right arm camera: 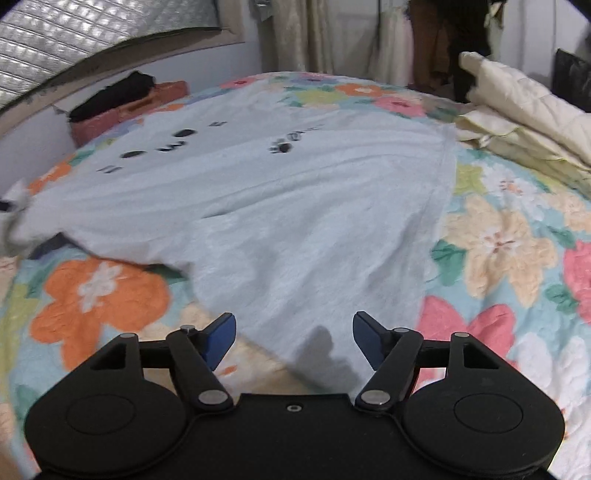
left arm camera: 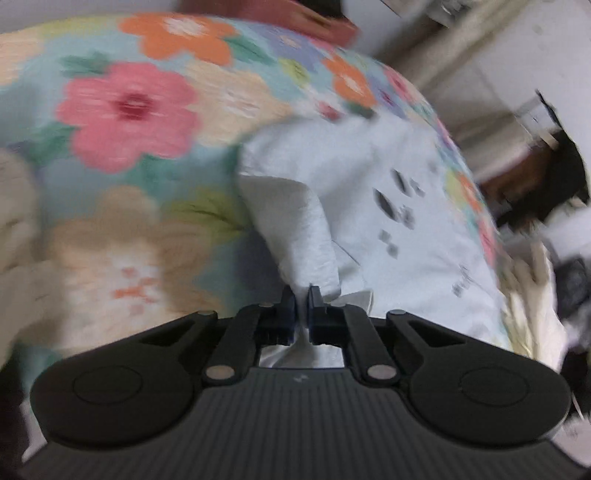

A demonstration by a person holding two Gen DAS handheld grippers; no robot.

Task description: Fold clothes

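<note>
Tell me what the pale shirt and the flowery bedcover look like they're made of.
The pale shirt looks like soft matte knit, probably cotton jersey: it drapes limply, wrinkles, and bunches where the left tool pinches it. The flowery bedcover looks like quilted printed cotton, with a puckered, stitched surface; the fibre can't be confirmed.

Bed with floral quilt [right arm camera: 498, 236]; pale wall [right arm camera: 33, 147]; curtains [right arm camera: 295, 33]; cream blanket [right arm camera: 517, 107].
</note>
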